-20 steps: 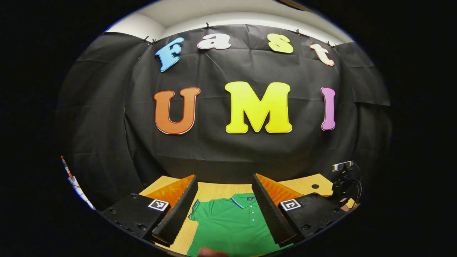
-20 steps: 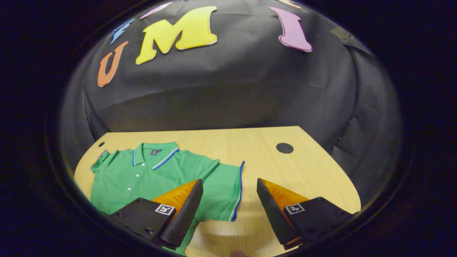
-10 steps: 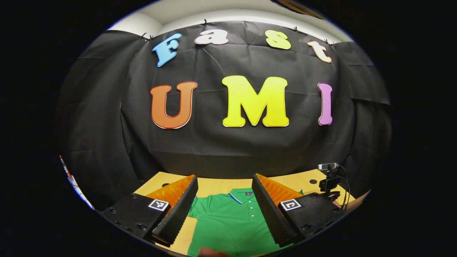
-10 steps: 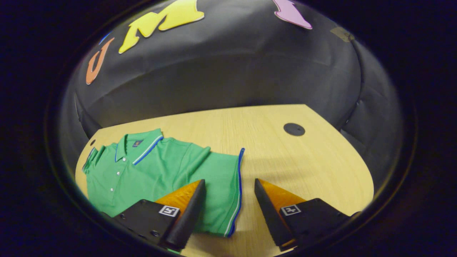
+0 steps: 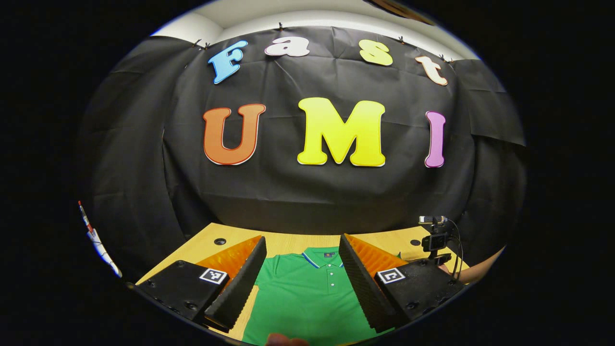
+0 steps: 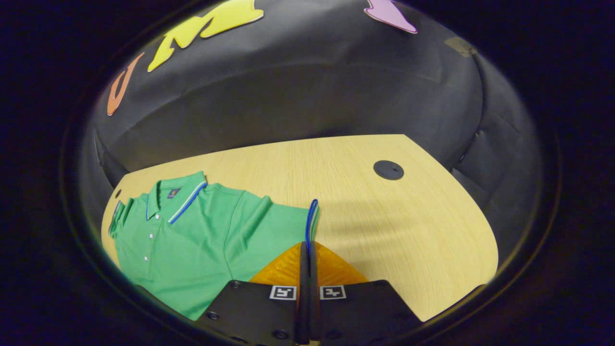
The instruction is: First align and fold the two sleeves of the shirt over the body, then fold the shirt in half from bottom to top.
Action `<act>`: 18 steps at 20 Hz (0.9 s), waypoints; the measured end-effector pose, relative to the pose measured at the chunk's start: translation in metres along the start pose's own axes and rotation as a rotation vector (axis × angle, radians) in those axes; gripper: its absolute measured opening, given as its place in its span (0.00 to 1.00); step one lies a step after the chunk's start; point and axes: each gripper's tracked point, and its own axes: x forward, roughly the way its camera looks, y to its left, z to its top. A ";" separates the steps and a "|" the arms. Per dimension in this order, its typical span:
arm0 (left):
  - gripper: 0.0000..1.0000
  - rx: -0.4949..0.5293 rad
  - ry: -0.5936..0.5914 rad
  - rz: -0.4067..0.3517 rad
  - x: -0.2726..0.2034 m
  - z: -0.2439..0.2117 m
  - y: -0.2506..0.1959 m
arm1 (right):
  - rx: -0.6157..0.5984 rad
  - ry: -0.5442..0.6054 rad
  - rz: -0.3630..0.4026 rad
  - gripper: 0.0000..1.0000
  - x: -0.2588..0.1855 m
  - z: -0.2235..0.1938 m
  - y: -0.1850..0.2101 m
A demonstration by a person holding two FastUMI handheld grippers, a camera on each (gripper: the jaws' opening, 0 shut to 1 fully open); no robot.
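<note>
One green shirt (image 6: 192, 240) lies flat on the table (image 6: 384, 226), collar toward the booth wall, filling the 9 o'clock side of the right gripper view. Its collar carries a blue-and-white stripe, and three small white buttons run down the placket. One sleeve (image 6: 288, 226) reaches toward 3 o'clock, its blue-trimmed cuff (image 6: 311, 218) standing up on edge. The right hand-held gripper (image 6: 307, 250) has its two fingers pressed together on that cuff, pinching it at the 6 o'clock part of the view. One round black cap (image 6: 388, 170) sits in the table near 2 o'clock, well apart from the shirt.

In the left gripper view, the left hand-held gripper (image 5: 300, 276) hovers with its two fingers spread wide, nothing between them but the shirt's collar and chest (image 5: 307, 298) seen below. One small camera on a stand (image 5: 435, 238) sits near 4 o'clock, with a person's forearm (image 5: 480, 269) just beyond it. One black hole (image 5: 220, 241) marks the table near 8 o'clock.
</note>
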 end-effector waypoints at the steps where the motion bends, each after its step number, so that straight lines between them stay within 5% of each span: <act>1: 0.97 0.005 0.002 0.006 -0.002 0.000 0.002 | 0.017 0.000 0.010 0.03 -0.003 0.003 0.002; 9: 0.97 -0.038 0.008 0.074 -0.018 -0.007 0.030 | 0.040 -0.074 0.074 0.03 -0.045 0.047 0.035; 18: 0.97 -0.072 0.003 0.147 -0.039 -0.009 0.073 | 0.018 -0.097 0.175 0.03 -0.069 0.064 0.148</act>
